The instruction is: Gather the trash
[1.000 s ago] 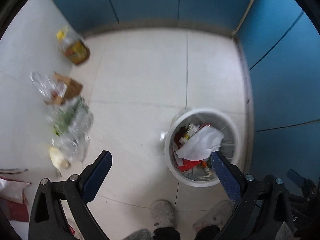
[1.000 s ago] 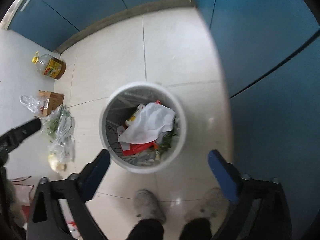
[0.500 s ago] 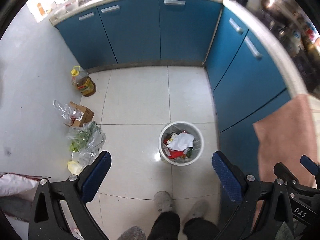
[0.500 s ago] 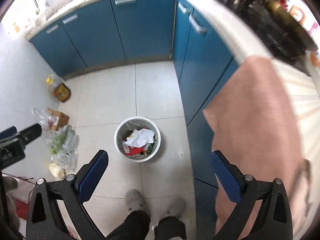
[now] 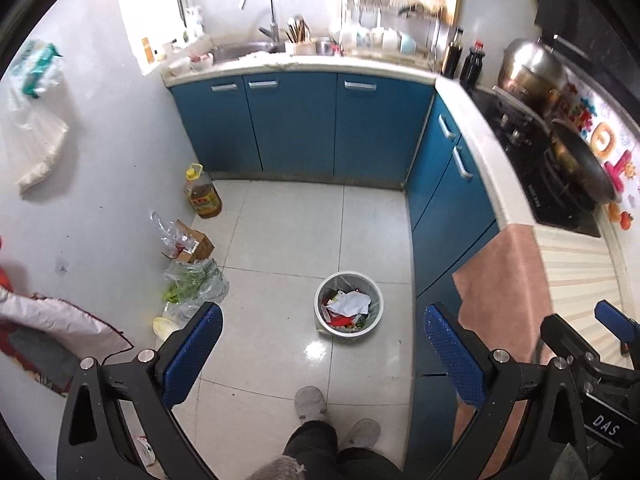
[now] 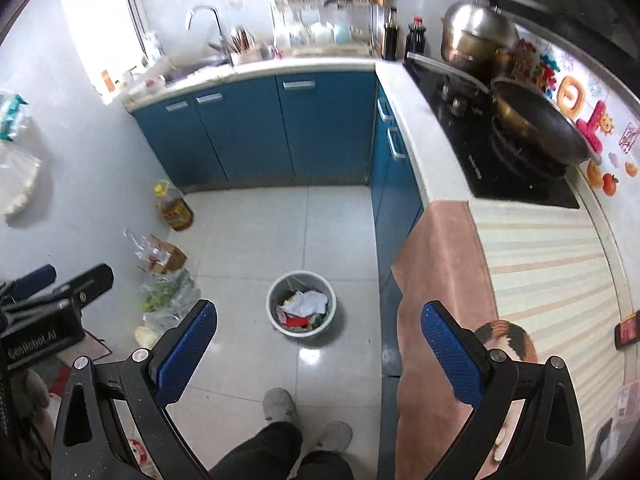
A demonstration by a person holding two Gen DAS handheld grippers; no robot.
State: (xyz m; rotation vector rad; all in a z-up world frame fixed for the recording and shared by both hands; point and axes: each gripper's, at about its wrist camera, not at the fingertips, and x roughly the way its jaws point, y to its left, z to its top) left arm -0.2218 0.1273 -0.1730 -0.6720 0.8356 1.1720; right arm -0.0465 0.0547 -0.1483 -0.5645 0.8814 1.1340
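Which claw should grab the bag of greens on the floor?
Probably the left claw: the bag of greens lies on its side, left of the bin. The right claw sits farther away. Both are open and empty.

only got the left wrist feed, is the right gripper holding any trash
observer: no, the right gripper is open, with nothing between its fingers. The trash bin sits on the floor far below it.
operator: anything on the striped cloth past my frame
observer: yes, a small dark object with a red face lies near the far right edge of the striped cloth. I can't tell what it is.
operator: what's behind the right finger
observer: an orange, black and white patch shows on the cloth there. It's too hidden to identify.
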